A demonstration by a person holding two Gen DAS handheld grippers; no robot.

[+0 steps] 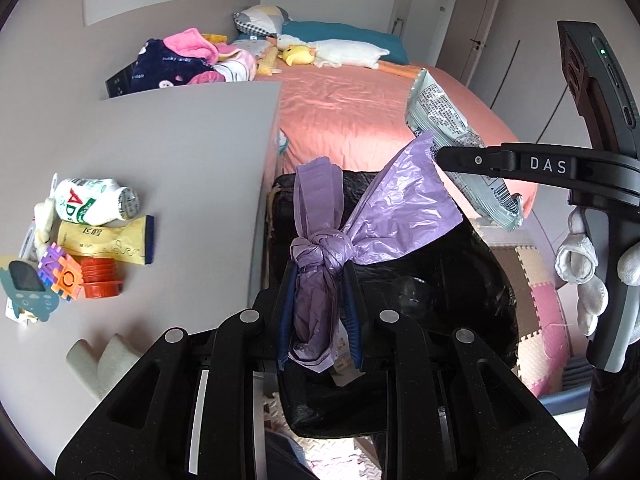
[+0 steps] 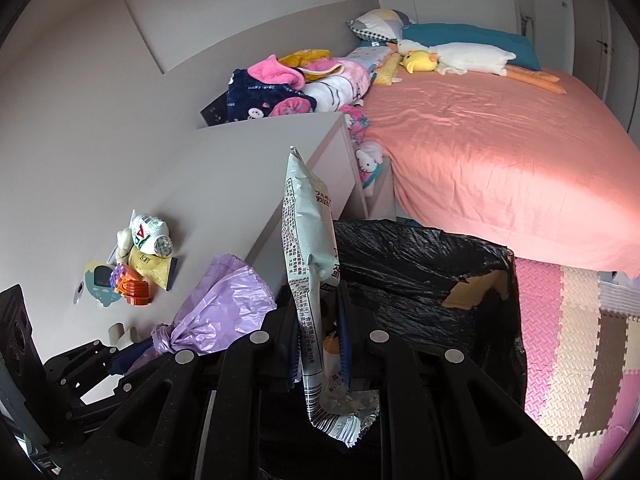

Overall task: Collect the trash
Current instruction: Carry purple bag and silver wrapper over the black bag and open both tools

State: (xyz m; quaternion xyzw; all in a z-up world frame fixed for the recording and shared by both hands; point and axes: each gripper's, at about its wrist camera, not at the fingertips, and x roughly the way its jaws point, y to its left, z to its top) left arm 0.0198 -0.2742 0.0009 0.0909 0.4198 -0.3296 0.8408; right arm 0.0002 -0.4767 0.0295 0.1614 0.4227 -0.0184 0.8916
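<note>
My left gripper [image 1: 320, 280] is shut on a knotted purple plastic bag [image 1: 320, 248] and holds it over the black-lined trash bin [image 1: 460, 272]. My right gripper [image 2: 319, 300] is shut on a pale green snack wrapper [image 2: 308, 232], upright, above the same bin [image 2: 420, 264]. In the left wrist view the right gripper [image 1: 440, 156] holds the wrapper [image 1: 444, 116] just right of the purple bag. The purple bag also shows in the right wrist view [image 2: 224, 304]. On the grey table [image 1: 180, 152] lie a white drink bottle [image 1: 96, 204], a yellow packet [image 1: 108, 240] and a red cap [image 1: 100, 280].
Small toys [image 1: 52, 276] sit beside the trash on the table. A bed with a pink cover [image 2: 500, 152], pillows and plush toys stands behind the bin. Foam floor mats [image 2: 572, 320] lie to the right. A pile of clothes [image 1: 184, 64] lies at the table's far end.
</note>
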